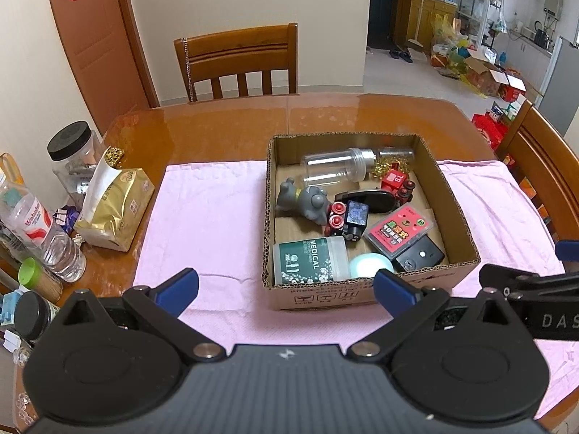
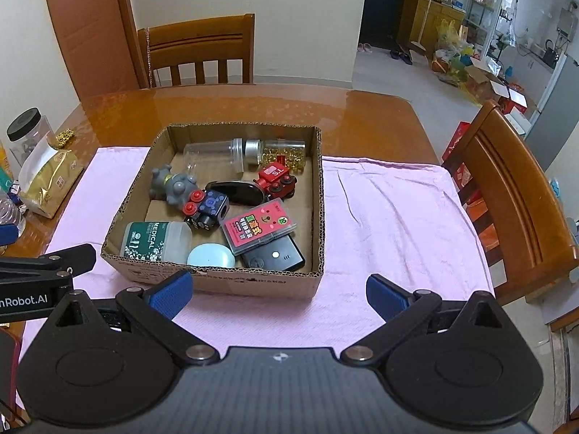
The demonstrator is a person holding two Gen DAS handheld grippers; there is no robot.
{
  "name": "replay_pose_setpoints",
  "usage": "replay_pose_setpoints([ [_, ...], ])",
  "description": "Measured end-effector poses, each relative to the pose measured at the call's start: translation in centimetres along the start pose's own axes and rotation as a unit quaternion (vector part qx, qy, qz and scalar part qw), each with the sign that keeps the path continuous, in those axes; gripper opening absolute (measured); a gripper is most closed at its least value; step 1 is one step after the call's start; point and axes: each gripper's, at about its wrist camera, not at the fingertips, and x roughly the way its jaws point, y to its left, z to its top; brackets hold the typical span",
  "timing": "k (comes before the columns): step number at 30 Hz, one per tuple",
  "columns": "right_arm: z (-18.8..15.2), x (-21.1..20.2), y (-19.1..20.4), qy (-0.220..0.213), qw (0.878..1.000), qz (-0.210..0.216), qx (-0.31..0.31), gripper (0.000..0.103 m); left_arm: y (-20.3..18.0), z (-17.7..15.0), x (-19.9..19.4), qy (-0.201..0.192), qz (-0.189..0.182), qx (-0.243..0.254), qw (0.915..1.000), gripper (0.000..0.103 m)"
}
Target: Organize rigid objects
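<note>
An open cardboard box [image 1: 459,202] [image 2: 318,195] stands on a pink cloth [image 1: 202,209] [image 2: 391,217]. Inside lie a clear jar [image 1: 333,168], a grey toy figure [image 1: 304,202], a red toy train [image 1: 398,182], a pink card case [image 1: 400,233], a black device [image 1: 421,257] and a green "MEDICAL" container [image 1: 307,260]. My left gripper [image 1: 286,289] hangs open just before the box's near wall, empty. My right gripper [image 2: 278,294] is open too, at the box's near right corner, holding nothing.
A wooden table [image 1: 224,123] carries a black-lidded jar [image 1: 72,155], a gold pouch [image 1: 115,209] and a water bottle [image 1: 39,231] at its left edge. Wooden chairs stand at the far side [image 1: 239,61] and on the right [image 2: 506,195].
</note>
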Motion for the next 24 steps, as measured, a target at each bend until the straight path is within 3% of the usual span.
replay_pose_setpoints([
  [24,0.27,-0.92,-0.01,-0.012,1.000,0.003,-0.003,0.103,0.03,-0.02,-0.52,-0.001,-0.001,-0.005,1.0000,0.102],
])
